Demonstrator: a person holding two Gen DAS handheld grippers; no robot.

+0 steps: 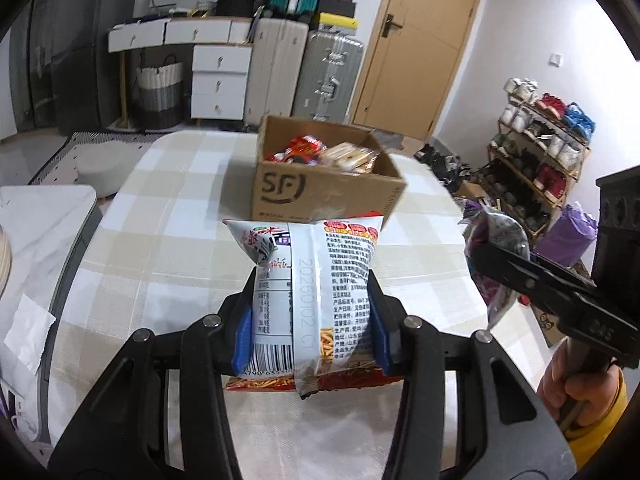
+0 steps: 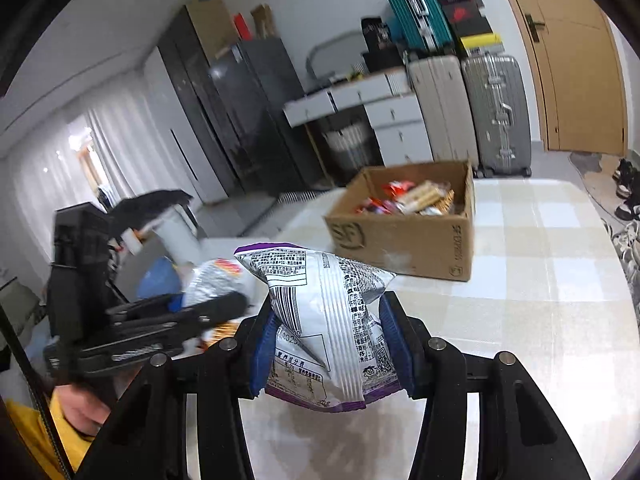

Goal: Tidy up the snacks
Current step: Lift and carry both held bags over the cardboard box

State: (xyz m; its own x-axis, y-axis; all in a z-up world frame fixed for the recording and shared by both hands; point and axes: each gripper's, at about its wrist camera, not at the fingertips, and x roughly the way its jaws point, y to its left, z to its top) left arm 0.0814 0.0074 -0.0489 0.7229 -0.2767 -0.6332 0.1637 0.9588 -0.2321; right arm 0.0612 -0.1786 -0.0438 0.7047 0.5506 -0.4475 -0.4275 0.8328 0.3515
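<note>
clearly the carry step: both packets are lifted and the cardboard box, already part full of snacks, sits ahead on the checked tablecloth, so the next move calls for bringing each over its open top and letting go. behind stand suitcases, white drawers and a wooden door. the left gripper has its jaws clamped on the red-edged noodle snack packet; the right gripper pinches the purple-edged silver packet
</note>
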